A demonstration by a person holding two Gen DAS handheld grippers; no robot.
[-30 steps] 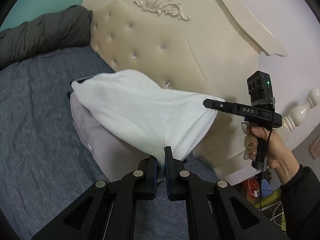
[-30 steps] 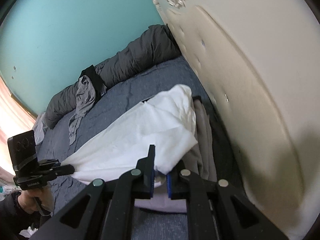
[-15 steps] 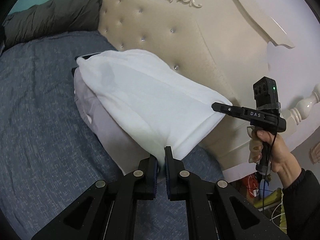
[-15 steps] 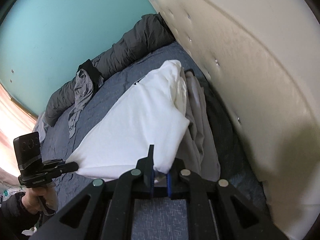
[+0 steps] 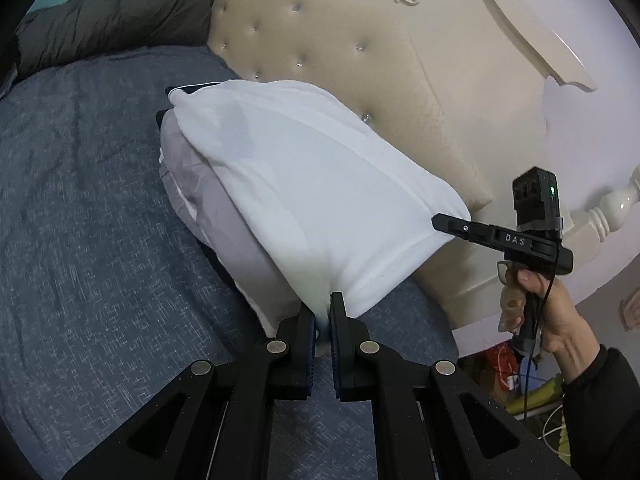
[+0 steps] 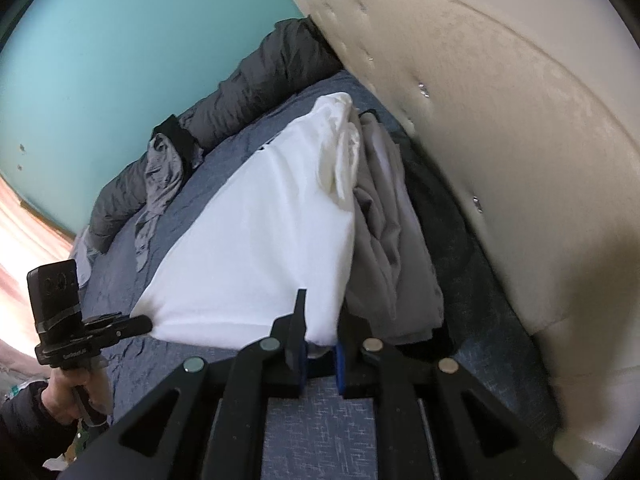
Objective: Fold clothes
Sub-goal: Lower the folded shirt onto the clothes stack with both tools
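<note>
A blue-grey woven bedspread [image 5: 88, 240] fills the bed below a cream tufted headboard [image 5: 360, 48]. On a pale grey folded garment [image 5: 224, 216], at eleven o'clock from both claws, lies the white cotton garment [image 5: 312, 184]. The left gripper [image 5: 322, 312] pinches its near corner; the right gripper [image 6: 320, 344] is parting, the other corner between its blue pads.
</note>
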